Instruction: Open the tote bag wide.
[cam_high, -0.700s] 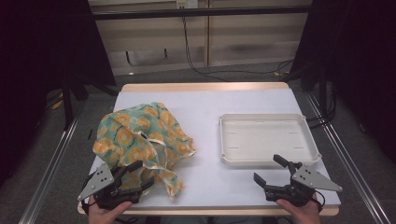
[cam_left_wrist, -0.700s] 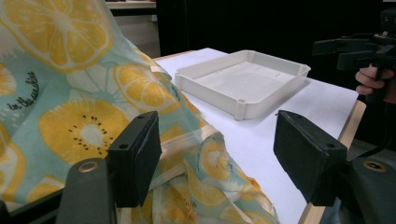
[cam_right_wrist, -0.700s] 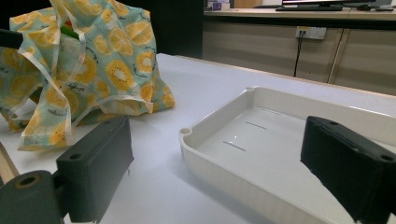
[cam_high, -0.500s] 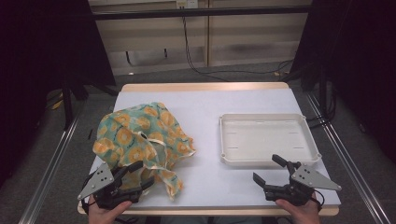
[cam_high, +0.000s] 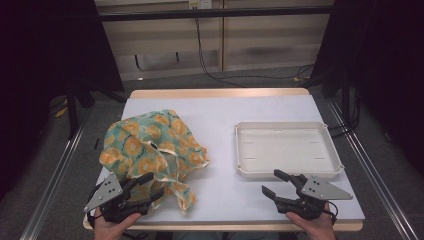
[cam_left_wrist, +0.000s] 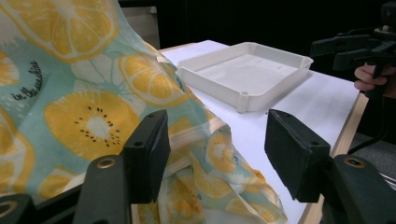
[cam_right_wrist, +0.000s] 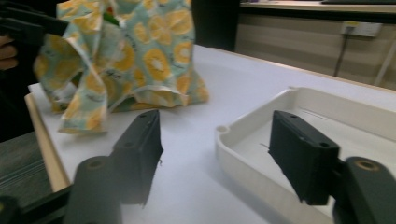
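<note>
A crumpled cloth (cam_high: 145, 145) printed with orange slices on pale green lies heaped on the left of the white table (cam_high: 225, 115). My left gripper (cam_high: 152, 185) sits at the cloth's near edge, jaws open. In the left gripper view the cloth (cam_left_wrist: 84, 116) lies behind the left jaw, and its hem runs between the jaws of the left gripper (cam_left_wrist: 217, 149) without being pinched. My right gripper (cam_high: 271, 182) is open just in front of the near rim of a white tray (cam_high: 287, 125), holding nothing. Through the right gripper (cam_right_wrist: 215, 154) I see the tray's corner (cam_right_wrist: 261, 154).
The tray (cam_left_wrist: 243, 70) has nothing in it and stands on the table's right half. White tabletop lies bare between cloth and tray. A wooden edge borders the table, with metal rails along both sides and dark curtains and cables beyond.
The right gripper has edged a little to the left along the tray's near rim. The left gripper and the cloth look unchanged.
</note>
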